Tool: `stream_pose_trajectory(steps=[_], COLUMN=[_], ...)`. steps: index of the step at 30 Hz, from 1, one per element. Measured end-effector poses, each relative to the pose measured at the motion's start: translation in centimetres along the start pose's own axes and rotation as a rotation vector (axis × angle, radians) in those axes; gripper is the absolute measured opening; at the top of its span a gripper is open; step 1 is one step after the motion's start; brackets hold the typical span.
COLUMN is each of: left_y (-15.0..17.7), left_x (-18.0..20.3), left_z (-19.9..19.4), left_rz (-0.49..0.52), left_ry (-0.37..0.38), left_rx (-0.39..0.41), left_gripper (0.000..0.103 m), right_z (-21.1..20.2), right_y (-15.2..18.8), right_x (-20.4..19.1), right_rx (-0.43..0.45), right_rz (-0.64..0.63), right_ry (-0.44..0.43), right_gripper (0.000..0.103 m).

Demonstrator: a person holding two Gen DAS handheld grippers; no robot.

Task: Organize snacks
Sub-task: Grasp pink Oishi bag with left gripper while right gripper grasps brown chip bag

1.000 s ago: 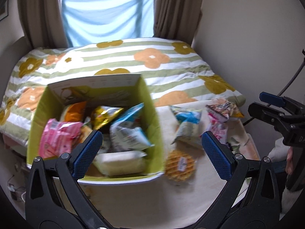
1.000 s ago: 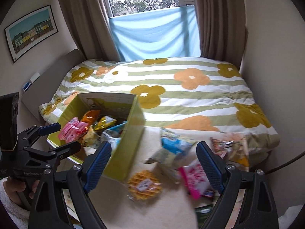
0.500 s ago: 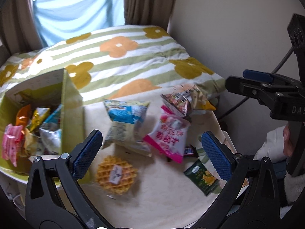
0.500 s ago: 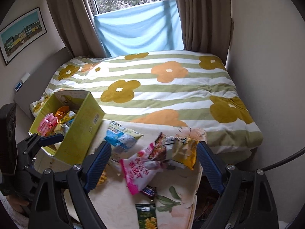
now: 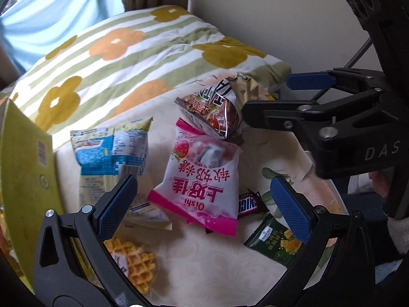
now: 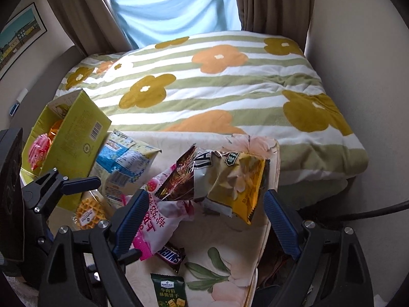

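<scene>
My left gripper [image 5: 202, 202] is open and empty, low over a pink-and-white Oishi bag [image 5: 204, 179] on the small table. My right gripper [image 6: 204, 217] is open and empty above a yellow-and-silver snack bag [image 6: 230, 179] that lies on a dark red bag [image 6: 179, 179]. The right gripper also shows in the left wrist view [image 5: 276, 94], beside those bags. A blue-and-white bag [image 5: 112, 151], a waffle [image 5: 135, 263], a Snickers bar [image 5: 250, 203] and a dark green cracker pack [image 5: 276, 243] lie around. The yellow-green box [image 6: 74, 138] with snacks stands at the left.
The cream floral tabletop [image 6: 230, 263] ends at the right, with a drop and a black cable [image 6: 358, 212] beyond. A bed with a flowered striped quilt [image 6: 217, 89] lies behind the table. A wall stands at the right [image 5: 281, 20].
Both grippers swung right, away from the box, and came down closer over the loose snacks. The box has slid to the left edge of both views. Both stayed open.
</scene>
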State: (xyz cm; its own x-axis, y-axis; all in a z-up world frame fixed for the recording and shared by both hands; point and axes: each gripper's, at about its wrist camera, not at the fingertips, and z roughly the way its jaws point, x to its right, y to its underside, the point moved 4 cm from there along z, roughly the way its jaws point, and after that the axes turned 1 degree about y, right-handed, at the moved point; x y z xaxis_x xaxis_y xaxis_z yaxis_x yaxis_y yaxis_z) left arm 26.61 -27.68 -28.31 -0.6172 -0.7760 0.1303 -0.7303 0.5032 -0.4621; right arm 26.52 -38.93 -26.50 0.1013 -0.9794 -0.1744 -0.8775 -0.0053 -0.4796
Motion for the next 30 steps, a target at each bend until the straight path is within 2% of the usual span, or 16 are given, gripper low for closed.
stream_pose_trajectory(steps=[6,11,14,19,24,26,27,30], left_y=[-0.7,-0.9,-0.6,-0.5,-0.6,-0.6,-0.6,-0.5], left_x=[0.3,0.2,-0.1,-0.4,-0.2,-0.4,-0.4,-0.7], left_z=[2.5,4.4,5.3,5.9,6.2,6.3,6.4,6.4], left_rz=[0.047,0.075,0.082,0.082,0.091,0.081,0.077,0.059], left_ry=[0.041,0.065,0.064,0.075,0.09,0.09,0.084,0.101], left_rx=[0.01,-0.022,-0.045,-0.055,-0.061,-0.067,-0.073,-0.08], left_gripper=[0.101,0.086,0.081,0.077,0.067,0.053,0.049,0.046], right_z=[2.4,3.4,3.5,3.5,3.5,3.4,3.4,3.4], right_y=[-0.1,0.0,0.2,0.4,0.2,0.1,0.1,0.3], right_x=[-0.3,0.4,0.4,0.1,-0.1,-0.2,-0.3,-0.5], right_rx=[-0.012,0.002,0.016,0.038,0.062,0.072,0.077,0.087], right_rz=[-0.039,-0.035,-0.07,-0.124,-0.16,-0.184,-0.198,-0.249], right_ry=[0.03,0.022,0.023,0.026,0.012,0.007,0.006,0.023], right_gripper=[0.089,0.089,0.101,0.102,0.102,0.102,0.102,0.102])
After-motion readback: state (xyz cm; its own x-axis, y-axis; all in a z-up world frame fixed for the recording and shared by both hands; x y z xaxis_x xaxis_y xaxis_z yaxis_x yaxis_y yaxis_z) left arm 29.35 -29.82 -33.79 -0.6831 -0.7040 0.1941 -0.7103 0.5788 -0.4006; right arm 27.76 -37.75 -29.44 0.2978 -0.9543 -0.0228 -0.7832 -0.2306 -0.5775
